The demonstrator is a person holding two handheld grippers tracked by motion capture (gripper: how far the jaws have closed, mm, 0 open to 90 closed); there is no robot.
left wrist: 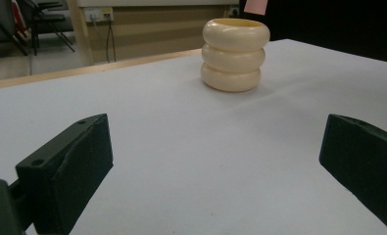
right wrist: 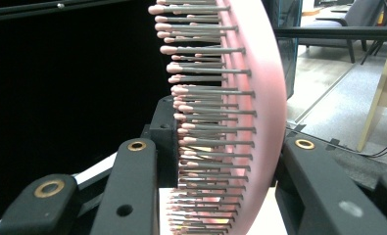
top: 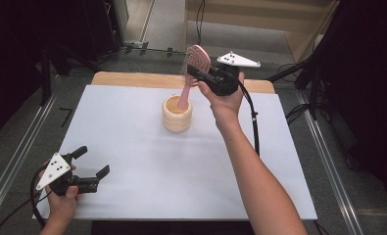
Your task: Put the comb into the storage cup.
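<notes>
My right gripper's (top: 201, 72) jaws pinch the pink hairbrush (top: 195, 63) by its bristled head: light, rigid, bristles yielding; left gripper (top: 90, 161) spread, idle.

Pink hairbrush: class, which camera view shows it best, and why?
The high view: the whole hairbrush shows, handle in the cream holder, head gripped by the right gripper. The right gripper view shows bristles close up; the left gripper view, a pink corner.

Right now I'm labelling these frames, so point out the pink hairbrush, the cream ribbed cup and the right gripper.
pink hairbrush (top: 197, 58), high view, on its bristled head.
cream ribbed cup (left wrist: 235, 56), left gripper view, on its middle ring.
right gripper (top: 199, 72), high view, between its jaws at the brush head.
</notes>
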